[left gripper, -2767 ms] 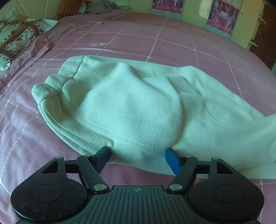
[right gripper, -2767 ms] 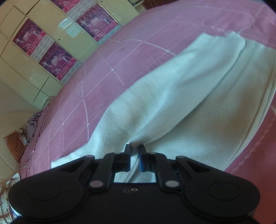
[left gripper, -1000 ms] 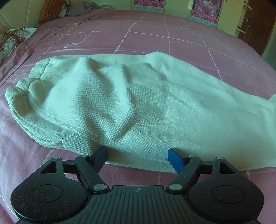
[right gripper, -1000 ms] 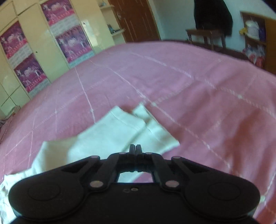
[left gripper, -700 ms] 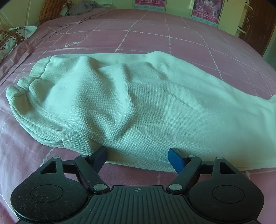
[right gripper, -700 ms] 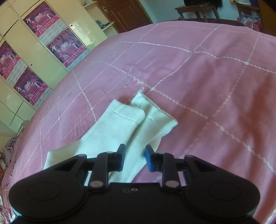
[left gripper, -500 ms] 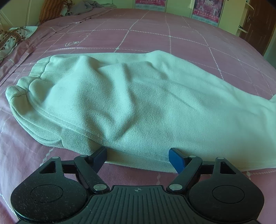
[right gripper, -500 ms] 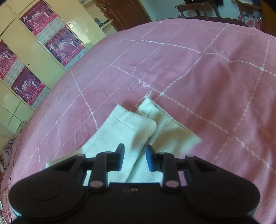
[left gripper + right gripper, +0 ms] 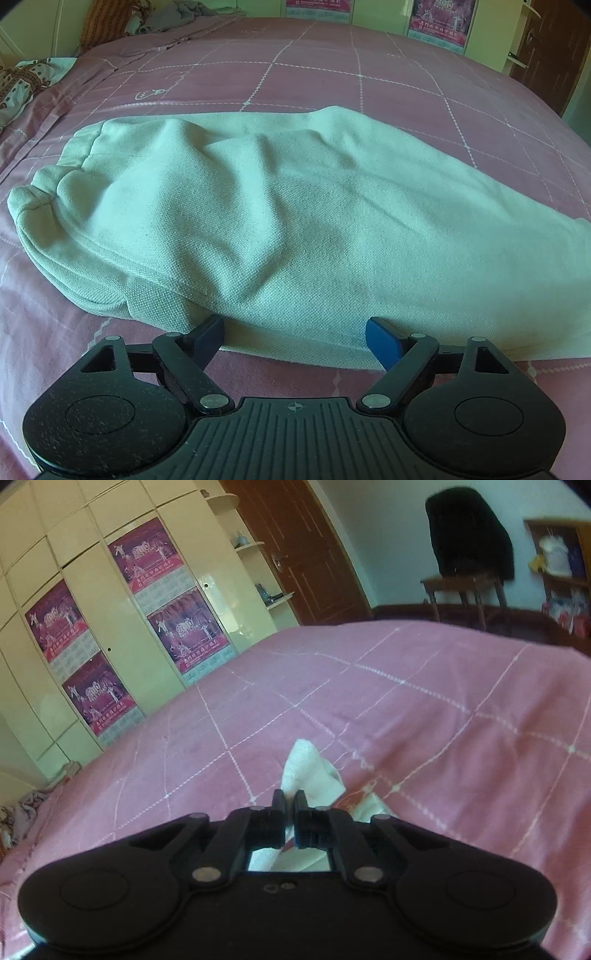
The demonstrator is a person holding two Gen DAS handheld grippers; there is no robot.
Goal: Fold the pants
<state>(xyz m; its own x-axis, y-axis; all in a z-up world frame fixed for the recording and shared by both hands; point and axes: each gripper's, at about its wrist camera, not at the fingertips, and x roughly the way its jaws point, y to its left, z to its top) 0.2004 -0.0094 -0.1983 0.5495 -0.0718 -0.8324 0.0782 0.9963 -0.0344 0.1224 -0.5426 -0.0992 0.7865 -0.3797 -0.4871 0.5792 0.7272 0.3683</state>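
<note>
Right gripper (image 9: 290,799) pinched tight on leg cuff (image 9: 306,764) of pants (image 9: 277,221), cuff lifted off pink bedspread (image 9: 443,720). Only small bite of cloth, guessing it slips out mid-fold.

Left gripper (image 9: 294,332) jaws opening, thigh edge between them, not pinched, so body may drag.

Count: one pants, two grippers, four posters on wardrobe.

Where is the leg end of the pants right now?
In the right wrist view, the leg end is pinched in the shut right gripper, bunched above the pink bedspread.
</note>
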